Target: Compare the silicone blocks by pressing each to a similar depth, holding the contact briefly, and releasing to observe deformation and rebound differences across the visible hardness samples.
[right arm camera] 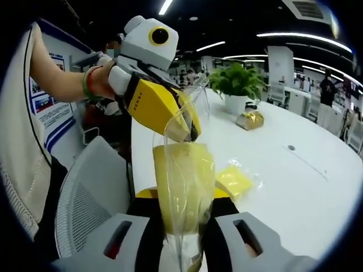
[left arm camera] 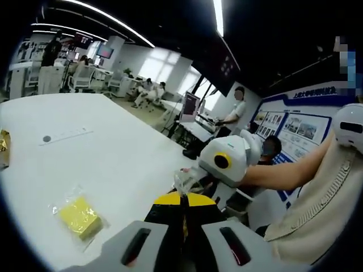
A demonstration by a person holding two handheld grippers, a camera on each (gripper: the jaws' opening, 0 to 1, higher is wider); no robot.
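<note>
Room: we see an open office with ceiling light strips (left arm camera: 218, 17), seated people in the distance (left arm camera: 148, 90), and a blue poster board (left arm camera: 295, 127) on the wall.
Table: a wide white table (left arm camera: 102, 153) runs through both views; in the right gripper view a potted plant (right arm camera: 237, 85) and a small gold packet (right arm camera: 250, 119) stand on it, well apart from our hands.
Block on the table: in the left gripper view we see a yellow block in a clear wrapper (left arm camera: 80, 217) lying flat on the table, to the left of the jaws and apart from them.
Block in hand: in the right gripper view a yellow block in a clear bag (right arm camera: 184, 181) stands upright between the two grippers, lifted above the table.
Left gripper: we see the left gripper (right arm camera: 190, 127) reach in from the left, its yellow fingers closed together on the top edge of the bag. In its own view the left gripper's (left arm camera: 182, 198) yellow tips meet with a bit of clear film pinched there.
Right gripper: the right gripper (right arm camera: 182, 249) has its jaws clamped on the lower end of the bag. In the left gripper view its white body (left arm camera: 224, 161) sits just beyond the tips.
Person: a bare forearm (left arm camera: 283, 167) and a beige knit sleeve (left arm camera: 317, 209) show on the right.
</note>
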